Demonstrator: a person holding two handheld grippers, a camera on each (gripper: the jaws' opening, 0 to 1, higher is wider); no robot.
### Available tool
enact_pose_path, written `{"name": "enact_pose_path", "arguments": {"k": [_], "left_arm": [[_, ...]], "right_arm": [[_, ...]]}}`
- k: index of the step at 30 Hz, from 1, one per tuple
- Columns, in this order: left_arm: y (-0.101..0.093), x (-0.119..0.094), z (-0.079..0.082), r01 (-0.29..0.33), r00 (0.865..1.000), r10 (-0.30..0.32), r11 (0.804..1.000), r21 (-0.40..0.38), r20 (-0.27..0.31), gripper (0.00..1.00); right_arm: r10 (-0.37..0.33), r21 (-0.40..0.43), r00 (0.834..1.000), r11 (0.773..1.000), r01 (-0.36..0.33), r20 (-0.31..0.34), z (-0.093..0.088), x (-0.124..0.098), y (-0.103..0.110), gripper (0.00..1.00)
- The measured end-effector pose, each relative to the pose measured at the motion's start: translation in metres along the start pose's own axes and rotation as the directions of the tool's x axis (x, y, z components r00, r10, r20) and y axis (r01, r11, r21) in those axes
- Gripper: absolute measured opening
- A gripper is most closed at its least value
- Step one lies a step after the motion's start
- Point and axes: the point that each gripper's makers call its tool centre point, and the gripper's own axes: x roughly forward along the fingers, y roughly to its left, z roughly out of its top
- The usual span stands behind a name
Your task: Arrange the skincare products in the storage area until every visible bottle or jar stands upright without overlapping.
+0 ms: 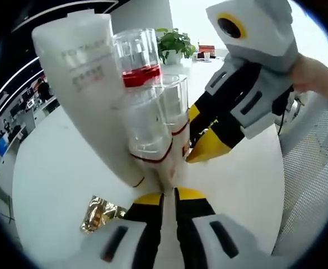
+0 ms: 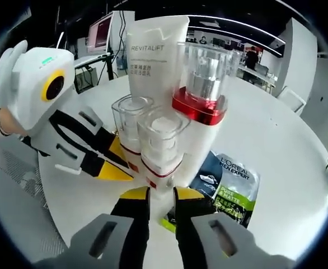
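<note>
While poised at the foot of the cluster, almost closed: left gripper (image 1: 169,193) and right gripper (image 2: 161,193), each with jaws drawn nearly together and nothing visibly between them. Pointed in from opposite sides of the table (image 1: 52,168), tips close to the bases.

Dead ahead of the right gripper, just beyond its tips: front small jar (image 2: 163,140), then rear small jar (image 2: 131,120). Behind those, tall clear bottle (image 2: 200,84) and white tube (image 2: 153,56). All apparently upright, long axes vertical, packed touching or nearly so. Right gripper probably better placed for the front jar, left for the rear.

Jars and bottle: clear hard plastic, red bands, squarish, likely slippery. Tube: matte, soft, flattened at the top. Lying flat nearby: gold foil sachet (image 1: 99,216) and green-and-black sachet (image 2: 234,185).
</note>
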Motion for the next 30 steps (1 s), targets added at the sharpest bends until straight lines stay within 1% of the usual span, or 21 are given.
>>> {"name": "enact_pose_path", "arguments": {"k": [6,9,13,17,20,24,27,30], "left_arm": [[0.0,-0.003,-0.002,-0.001,1.0,0.001,1.0,0.006,-0.008,0.08],[0.002,-0.009,0.001,-0.006,1.0,0.006,1.0,0.007,-0.004,0.08],[0.006,-0.016,0.004,-0.02,1.0,0.02,1.0,0.006,0.006,0.09],[0.005,-0.024,0.007,-0.031,0.999,0.031,1.0,0.001,0.016,0.1],[0.006,-0.03,0.01,-0.041,0.999,0.041,0.999,0.001,0.027,0.12],[0.005,-0.038,0.012,-0.05,0.998,0.05,0.999,-0.011,0.039,0.14],[0.007,-0.045,0.013,-0.061,0.997,0.062,0.998,-0.011,0.045,0.18],[0.01,-0.053,0.012,-0.073,0.996,0.074,0.997,-0.017,0.05,0.22]], "right_arm": [[0.005,-0.003,1.0,1.0,-0.005,-0.007,-0.001,0.0,0.002,0.18],[0.001,-0.006,1.0,1.0,-0.001,0.0,0.002,-0.002,0.001,0.19],[-0.001,-0.007,1.0,1.0,0.001,0.004,0.003,-0.005,0.003,0.22],[-0.01,-0.012,1.0,1.0,0.01,0.014,0.005,-0.007,0.001,0.26],[-0.01,-0.003,1.0,1.0,0.01,0.025,0.006,-0.011,0.004,0.29],[-0.012,-0.024,1.0,1.0,0.013,0.017,0.003,-0.015,0.009,0.33],[-0.018,-0.023,0.999,1.0,0.019,0.027,0.005,-0.02,0.012,0.37],[-0.022,-0.008,0.999,1.0,0.022,0.043,0.009,-0.022,0.013,0.44]]}}
